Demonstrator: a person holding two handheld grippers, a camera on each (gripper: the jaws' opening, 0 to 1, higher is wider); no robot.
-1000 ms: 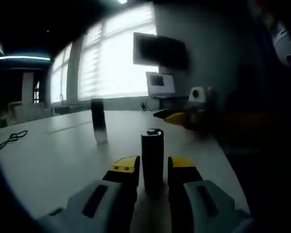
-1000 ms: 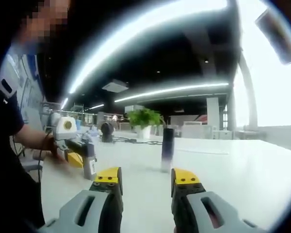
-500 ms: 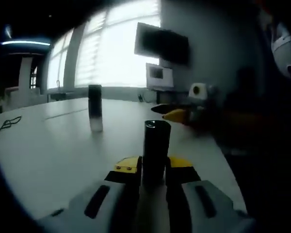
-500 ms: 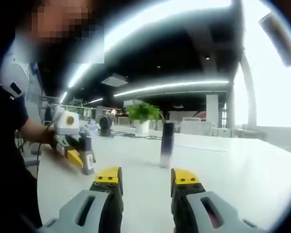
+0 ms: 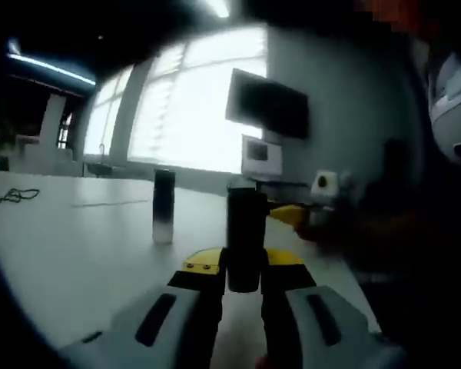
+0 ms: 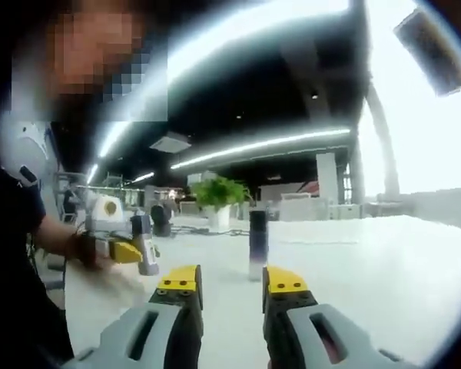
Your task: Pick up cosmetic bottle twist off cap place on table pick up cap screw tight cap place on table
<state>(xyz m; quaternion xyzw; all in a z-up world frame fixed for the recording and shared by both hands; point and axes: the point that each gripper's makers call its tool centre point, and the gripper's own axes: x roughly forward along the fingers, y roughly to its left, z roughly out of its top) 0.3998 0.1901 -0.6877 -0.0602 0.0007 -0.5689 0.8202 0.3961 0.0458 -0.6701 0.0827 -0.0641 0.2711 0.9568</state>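
Between the yellow-tipped fingers of the left gripper, a dark cosmetic bottle is standing upright, clamped low on its body and apparently lifted clear of the table. Beyond the bottle and to its left, a second bottle is standing on the table, dark above and pale below. To the bottle's right, the right gripper is approaching with fingers apart; from its own view the gap is open and empty. The step in hand is judged to be cap removal: the right fingers should be closing squarely on the cap alone while the left holds the body steady. The bottle is a smooth, slender cylinder, likely slippery; the table is matte and pale.
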